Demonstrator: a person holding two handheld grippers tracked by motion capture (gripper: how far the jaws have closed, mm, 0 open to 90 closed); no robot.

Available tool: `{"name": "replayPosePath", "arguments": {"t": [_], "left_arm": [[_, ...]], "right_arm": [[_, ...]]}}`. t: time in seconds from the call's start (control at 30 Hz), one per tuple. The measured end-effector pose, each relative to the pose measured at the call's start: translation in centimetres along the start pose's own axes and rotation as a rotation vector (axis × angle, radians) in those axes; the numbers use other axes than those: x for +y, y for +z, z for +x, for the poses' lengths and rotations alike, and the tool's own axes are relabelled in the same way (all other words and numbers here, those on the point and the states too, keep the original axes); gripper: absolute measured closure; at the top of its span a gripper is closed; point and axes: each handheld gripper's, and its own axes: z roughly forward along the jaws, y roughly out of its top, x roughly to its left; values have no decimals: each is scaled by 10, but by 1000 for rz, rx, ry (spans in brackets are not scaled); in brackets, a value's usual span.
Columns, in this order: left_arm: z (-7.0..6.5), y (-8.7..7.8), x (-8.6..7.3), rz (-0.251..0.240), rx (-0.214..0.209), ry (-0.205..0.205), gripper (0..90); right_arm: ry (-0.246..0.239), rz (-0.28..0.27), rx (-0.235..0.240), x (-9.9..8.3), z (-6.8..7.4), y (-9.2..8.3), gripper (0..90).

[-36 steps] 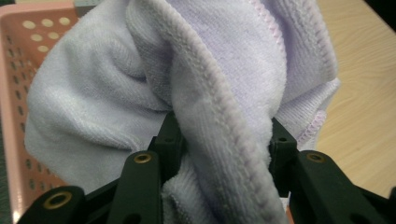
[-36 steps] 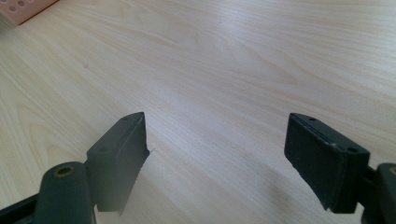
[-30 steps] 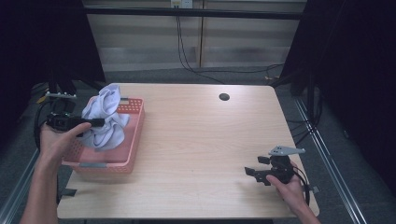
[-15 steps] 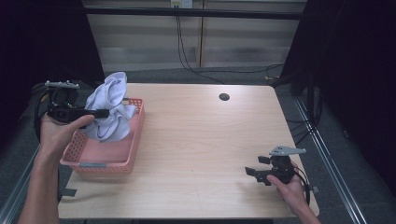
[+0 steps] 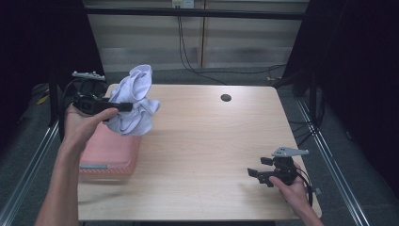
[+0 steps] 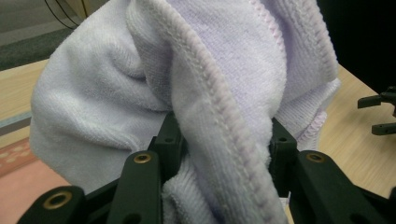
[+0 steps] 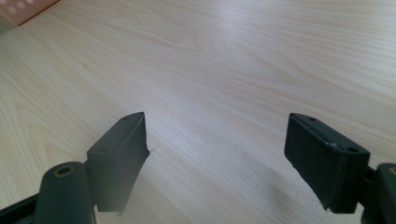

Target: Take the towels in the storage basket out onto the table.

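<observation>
A pale lilac towel (image 5: 134, 101) hangs bunched in the air above the right edge of a pink basket (image 5: 108, 153) at the table's left. My left gripper (image 5: 123, 107) is shut on it, held level and pointing right. In the left gripper view the towel (image 6: 205, 84) bulges between and over the black jaws, my left gripper (image 6: 224, 140) clamped on its folds. My right gripper (image 5: 254, 175) rests low at the table's front right, pointing left, open. In the right gripper view my right gripper (image 7: 217, 149) has bare wood between its wide jaws.
The light wooden table (image 5: 202, 141) has a small dark round hole (image 5: 226, 98) near its far edge. The basket's corner (image 7: 23, 9) peeks in at the top left of the right gripper view. Dark cables hang behind the table.
My left gripper has lifted the towel up out of the pink basket and carried it rightward. The right gripper has stayed in place.
</observation>
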Motion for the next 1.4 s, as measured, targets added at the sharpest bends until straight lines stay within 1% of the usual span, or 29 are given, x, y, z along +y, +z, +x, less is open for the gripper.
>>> {"name": "replayPosePath", "arguments": {"t": [0.1, 0.13, 0.23, 0.27, 0.37, 0.43, 0.5, 0.57, 0.6, 0.63, 0.67, 0.7, 0.73, 0.8, 0.87, 0.9, 0.93, 0.97, 1.03, 1.07, 1.1, 1.13, 1.17, 1.2, 1.23, 1.27, 1.33, 1.37, 1.4], "left_arm": [[-10, 7, 5, -11, -33, 12, 589], [-12, 10, 6, -13, -46, 24, 589], [-23, 21, 10, -4, -68, 36, 588], [-27, 25, 10, -9, -81, 38, 588], [-37, 38, 13, 10, -109, 59, 587], [-44, 45, 15, 23, -116, 65, 586], [-52, 54, 14, 26, -135, 72, 584], [-62, 63, 12, 28, -162, 82, 583], [-66, 69, 10, 33, -189, 94, 581], [-70, 75, 7, 41, -214, 98, 577], [-75, 82, 5, 53, -220, 101, 576], [-80, 89, 2, 68, -215, 102, 575], [-84, 96, -1, 92, -213, 113, 575], [-92, 111, -9, 113, -223, 122, 575], [-97, 127, -19, 138, -238, 112, 574], [-99, 135, -23, 163, -237, 117, 574], [-102, 144, -29, 174, -242, 118, 574], [-104, 152, -34, 193, -247, 130, 573], [-108, 166, -45, 208, -269, 112, 570], [-110, 173, -50, 214, -275, 113, 566], [-114, 179, -55, 224, -279, 123, 562], [-117, 185, -60, 237, -281, 143, 556], [-119, 192, -66, 245, -297, 148, 548], [-121, 198, -71, 258, -302, 148, 537], [-124, 203, -76, 257, -302, 144, 526], [-125, 207, -79, 257, -299, 159, 506], [-131, 211, -87, 211, -285, 160, 469], [-135, 210, -91, 206, -263, 199, 452], [-140, 207, -93, 201, -241, 251, 431]], "right_arm": [[1, -3, 1, 0, 0, -1, 214], [1, -3, -1, 0, -1, -1, 214], [0, -3, -3, 0, -2, -1, 214], [0, -4, -3, 0, -1, -1, 214], [0, -2, -1, 0, -1, 0, 214], [-1, 1, -2, 0, -1, 0, 215], [-1, -2, -1, 0, -1, -1, 214], [-2, -3, -3, 0, -2, -1, 214], [0, -2, -3, 0, -2, -1, 215], [-3, -3, 0, 0, -2, -1, 214], [-6, -2, 0, 0, -1, -2, 214], [-7, -1, 0, 0, -2, -2, 214], [-9, -3, 1, 0, -2, -2, 214], [-3, -2, -1, 0, -2, -3, 215], [-6, -2, -3, 0, -2, -2, 214], [-5, -2, -3, 0, -2, -2, 215], [-5, -2, -3, 0, -2, -2, 214], [-4, -1, -4, 0, -2, -2, 215], [-8, -1, -1, 0, -2, -2, 215], [-11, 2, -4, 0, -2, -2, 214], [-14, 4, -6, 0, -2, -1, 214], [-14, 4, -4, 0, -2, -1, 215], [-14, 5, -3, 0, -2, -1, 215], [-16, 5, -5, 0, -1, -1, 215], [-16, 3, -4, -1, -1, -1, 214], [-14, 5, -2, -1, 0, -2, 215], [-19, 4, -4, -1, 0, -2, 215], [-20, 5, -3, -1, 1, -2, 214], [-22, 6, -6, -1, 1, -2, 214]]}}
